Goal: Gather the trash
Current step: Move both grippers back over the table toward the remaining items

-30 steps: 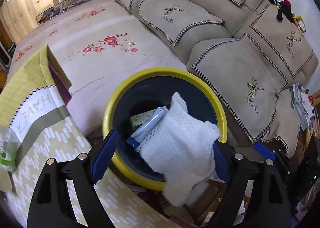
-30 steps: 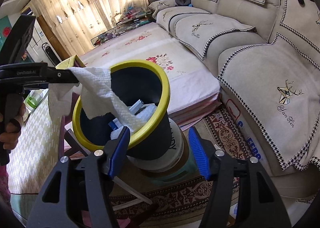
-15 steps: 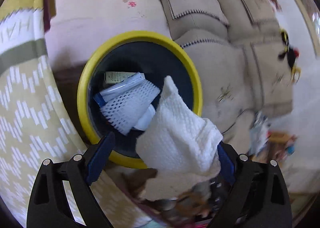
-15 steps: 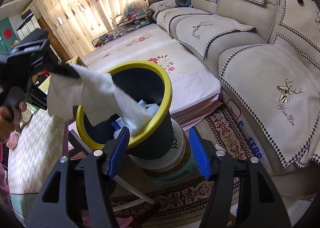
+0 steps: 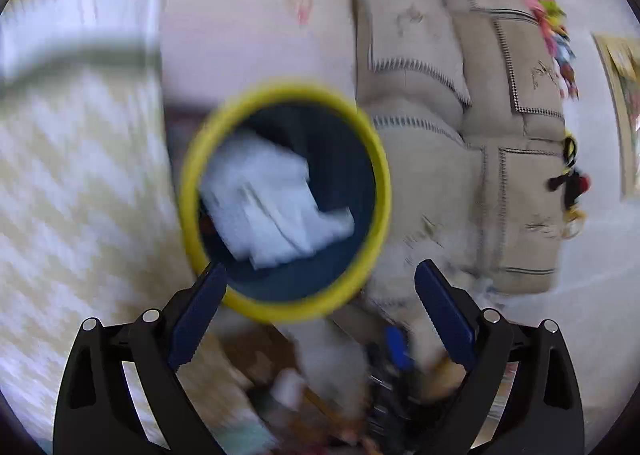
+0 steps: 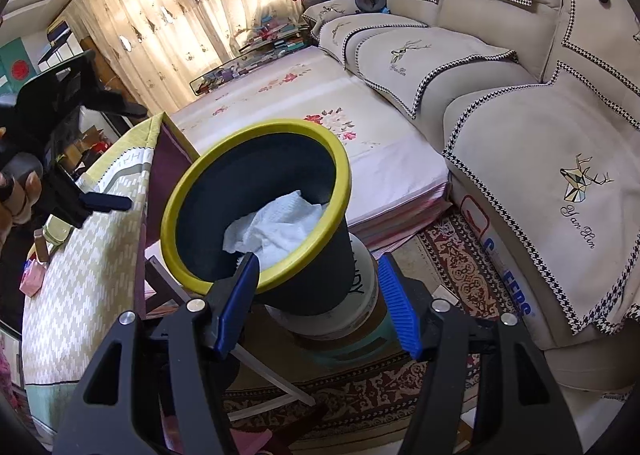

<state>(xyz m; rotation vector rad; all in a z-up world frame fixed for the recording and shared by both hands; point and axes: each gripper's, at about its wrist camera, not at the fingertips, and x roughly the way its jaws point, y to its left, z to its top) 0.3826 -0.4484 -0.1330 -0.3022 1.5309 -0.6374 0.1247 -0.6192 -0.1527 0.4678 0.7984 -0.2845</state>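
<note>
A dark bin with a yellow rim (image 6: 338, 175) stands tilted on a white bucket beside the table. A white paper towel (image 6: 280, 231) lies inside the bin on top of other trash; it also shows in the blurred left wrist view (image 5: 276, 203) inside the bin (image 5: 384, 191). My left gripper (image 5: 320, 311) is open and empty above the bin's near rim; in the right wrist view it (image 6: 100, 153) is up at the left. My right gripper (image 6: 320, 299) is open and empty, close in front of the bin.
A table with a yellow-white patterned cloth (image 6: 92, 255) stands left of the bin. A beige sofa (image 6: 520, 103) and a low floral-covered mattress (image 6: 320, 127) lie behind and right. A patterned rug (image 6: 460, 263) covers the floor.
My left gripper let go of the white paper towel, which dropped into the bin. The left gripper then rose and pulled back to the left. The right gripper held still.
</note>
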